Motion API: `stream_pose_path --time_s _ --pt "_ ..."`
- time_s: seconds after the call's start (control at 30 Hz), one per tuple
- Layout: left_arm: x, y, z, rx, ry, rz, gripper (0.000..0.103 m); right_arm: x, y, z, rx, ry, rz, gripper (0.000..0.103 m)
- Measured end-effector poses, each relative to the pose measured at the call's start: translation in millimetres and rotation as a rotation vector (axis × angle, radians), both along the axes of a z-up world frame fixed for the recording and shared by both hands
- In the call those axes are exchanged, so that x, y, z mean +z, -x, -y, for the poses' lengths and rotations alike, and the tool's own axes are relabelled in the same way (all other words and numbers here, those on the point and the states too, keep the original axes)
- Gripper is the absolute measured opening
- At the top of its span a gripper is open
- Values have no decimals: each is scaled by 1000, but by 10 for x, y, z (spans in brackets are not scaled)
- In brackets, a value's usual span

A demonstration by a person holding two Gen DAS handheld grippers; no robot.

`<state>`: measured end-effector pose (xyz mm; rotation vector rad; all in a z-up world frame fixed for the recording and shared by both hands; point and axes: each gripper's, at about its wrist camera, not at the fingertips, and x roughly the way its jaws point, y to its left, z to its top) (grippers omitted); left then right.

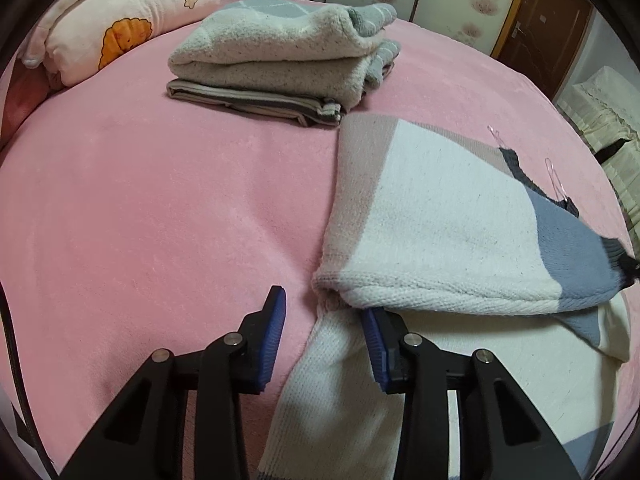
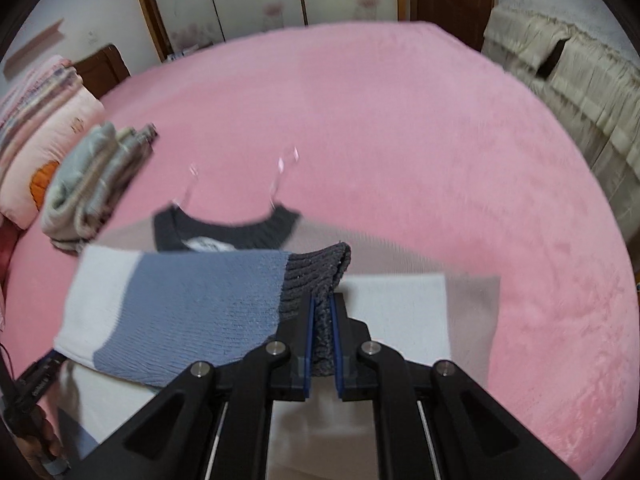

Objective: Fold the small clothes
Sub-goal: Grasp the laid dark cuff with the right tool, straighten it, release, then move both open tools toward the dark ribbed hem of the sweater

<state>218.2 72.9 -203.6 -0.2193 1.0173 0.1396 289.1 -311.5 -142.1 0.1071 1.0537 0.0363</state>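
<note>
A sweater point(image 1: 432, 216) in white, blue and pale pink lies on the pink bed point(image 1: 160, 208), on the near right side. The right tool point(image 2: 322, 320) is clamped tight on the dark grey cuff point(image 2: 316, 276) of one sleeve and holds that sleeve across the sweater. The left tool point(image 1: 324, 320) is open at the sweater's near left edge, with white knit between its blue pads, not pinched. A pile of folded clothes point(image 1: 280, 60) sits far back by a pillow point(image 1: 120, 28).

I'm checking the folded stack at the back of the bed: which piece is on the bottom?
The striped grey-and-cream garment is at the bottom, thin and flat on the pink blanket. The two thick fluffy cream pieces sit on top of it.
</note>
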Motion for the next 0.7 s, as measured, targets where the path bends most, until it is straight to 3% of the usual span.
stream_pose_path --time_s 0.33,0.5,0.7 --pt "-5 8 28 -17 -24 -7 37 -302 33 63 -20 3 -76 11" --pt "32 38 32 -28 -31 -7 38 -230 91 208 -59 -13 -86 32" --pt "229 135 -69 -46 -31 9 38 -10 297 402 -77 -75 -57 33"
